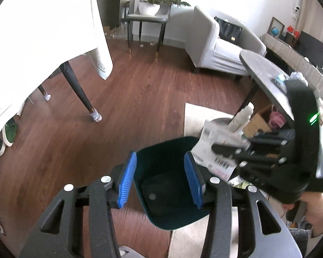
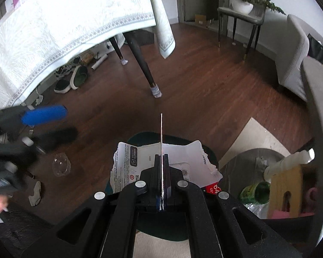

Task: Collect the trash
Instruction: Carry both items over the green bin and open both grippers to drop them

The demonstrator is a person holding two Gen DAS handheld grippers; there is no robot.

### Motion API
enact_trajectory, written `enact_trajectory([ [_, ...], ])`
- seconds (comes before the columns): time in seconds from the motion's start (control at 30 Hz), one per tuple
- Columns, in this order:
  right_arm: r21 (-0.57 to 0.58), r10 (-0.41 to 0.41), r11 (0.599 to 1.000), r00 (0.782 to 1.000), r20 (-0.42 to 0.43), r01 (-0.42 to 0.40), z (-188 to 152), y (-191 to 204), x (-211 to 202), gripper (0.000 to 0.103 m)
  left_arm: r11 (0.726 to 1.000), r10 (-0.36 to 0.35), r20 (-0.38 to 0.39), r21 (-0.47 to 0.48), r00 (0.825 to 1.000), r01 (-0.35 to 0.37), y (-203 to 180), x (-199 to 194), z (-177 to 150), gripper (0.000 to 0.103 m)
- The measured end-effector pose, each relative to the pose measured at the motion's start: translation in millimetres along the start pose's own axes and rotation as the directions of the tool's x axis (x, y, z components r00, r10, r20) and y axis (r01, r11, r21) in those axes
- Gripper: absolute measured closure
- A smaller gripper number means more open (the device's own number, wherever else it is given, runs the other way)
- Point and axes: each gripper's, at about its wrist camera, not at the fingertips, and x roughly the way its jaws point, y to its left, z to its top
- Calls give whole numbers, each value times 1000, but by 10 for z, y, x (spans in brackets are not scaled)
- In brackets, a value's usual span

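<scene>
The right claw [image 2: 162, 185] is pressed flat on thin, torn white card packaging [image 2: 137, 161] directly above the dark teal plastic bin [image 1: 168, 182]. The left claw [image 1: 161, 178], blue ribbed pads spread, hangs over that bin, on glossy brown wood floor [image 1: 140, 99].

Setting: a home living and dining room. Indicators: dark brown wood-plank floor [image 1: 127, 99]; light grey upholstered armchair [image 1: 217, 45]; dining table draped in a white patterned tablecloth [image 2: 60, 23]; grey padded chair [image 2: 243, 15] carrying a white bowl of green foliage [image 2: 244, 6]; several shoes [image 2: 72, 78] lying under the table; cream rug [image 2: 252, 137].
</scene>
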Motion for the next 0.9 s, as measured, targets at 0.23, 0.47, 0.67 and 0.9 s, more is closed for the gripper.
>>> enact_trajectory([
  [0.23,8,-35,999,998,-48,36,-124,7,239,101,1000,18,83,-8,996,-17,-7,-230,156,66],
  [0.47,5,-47,999,994,-98,47,-212,8,421,100,1000,4,167,21,986,-8,-155,-466,252,69],
  [0.67,-9,-72,997,988,-136,71,-279,-27,461,70,999,-22,194,51,981,13,-267,-586,315,69],
  [0.9,-27,-48,999,996,-74,46,-292,46,143,57,998,-26,251,65,968,10,-387,-729,394,69],
])
